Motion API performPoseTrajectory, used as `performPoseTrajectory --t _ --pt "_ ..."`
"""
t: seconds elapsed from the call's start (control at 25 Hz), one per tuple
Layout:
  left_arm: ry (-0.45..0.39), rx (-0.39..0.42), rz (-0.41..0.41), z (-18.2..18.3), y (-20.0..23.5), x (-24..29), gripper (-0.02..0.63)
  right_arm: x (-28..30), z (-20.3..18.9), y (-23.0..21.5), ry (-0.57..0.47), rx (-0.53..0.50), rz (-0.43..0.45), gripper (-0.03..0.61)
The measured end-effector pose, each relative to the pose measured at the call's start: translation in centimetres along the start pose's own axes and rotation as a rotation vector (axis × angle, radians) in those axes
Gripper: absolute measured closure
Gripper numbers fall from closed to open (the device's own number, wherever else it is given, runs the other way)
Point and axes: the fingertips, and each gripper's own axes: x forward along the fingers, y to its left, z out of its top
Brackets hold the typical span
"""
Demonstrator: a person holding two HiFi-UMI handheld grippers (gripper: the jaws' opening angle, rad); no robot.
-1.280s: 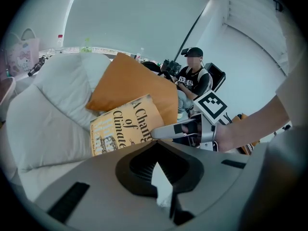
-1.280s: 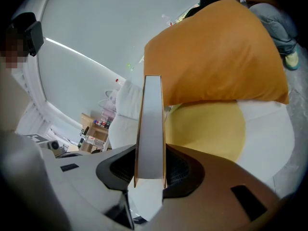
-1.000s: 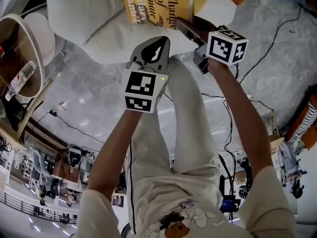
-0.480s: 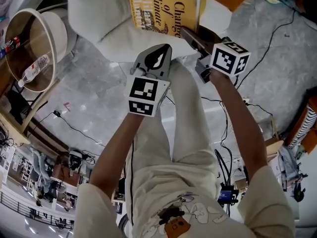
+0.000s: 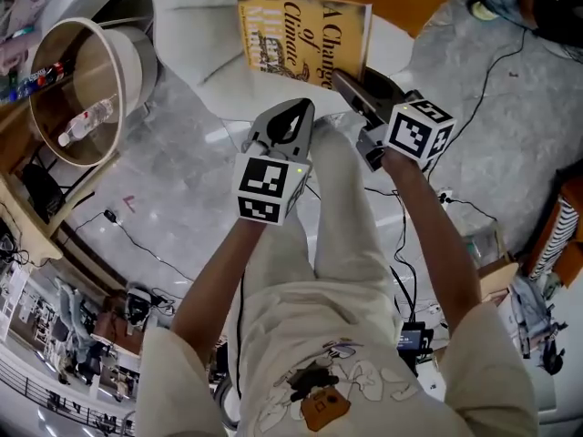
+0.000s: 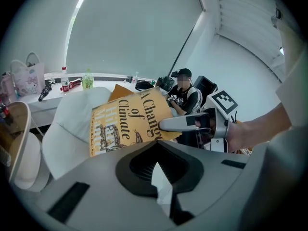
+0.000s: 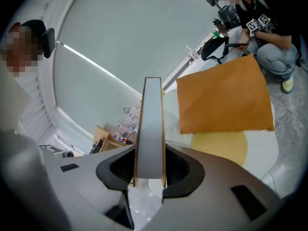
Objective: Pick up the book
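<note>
Right claw is clamped on the book at its near right edge, cover up. Book sits at 12 o'clock in head view, over the white cushion. Left claw is closed and empty, at 7 o'clock of the book, not touching it.

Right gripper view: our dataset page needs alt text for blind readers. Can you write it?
The right hand-held gripper clamps a book edge-on, its grey page block standing upright between the jaws. Behind it, an orange cushion rests on a white and yellow surface.
</note>
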Motion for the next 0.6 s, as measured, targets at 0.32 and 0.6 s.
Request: performPoseTrajectory --t 0.32,0.6 --pt "-0.038 -0.007 -0.006 2.9 -1.4 -4.3 0.608 -3.1 2.7 5.2 -0.054 -0.023 0.012 0.417" --pt "-0.055 -0.002 -0.016 4.5 -1.9 -8.1 0.608 -5.4 4.1 9.6 -0.113 -0.026 0.010 0.417"
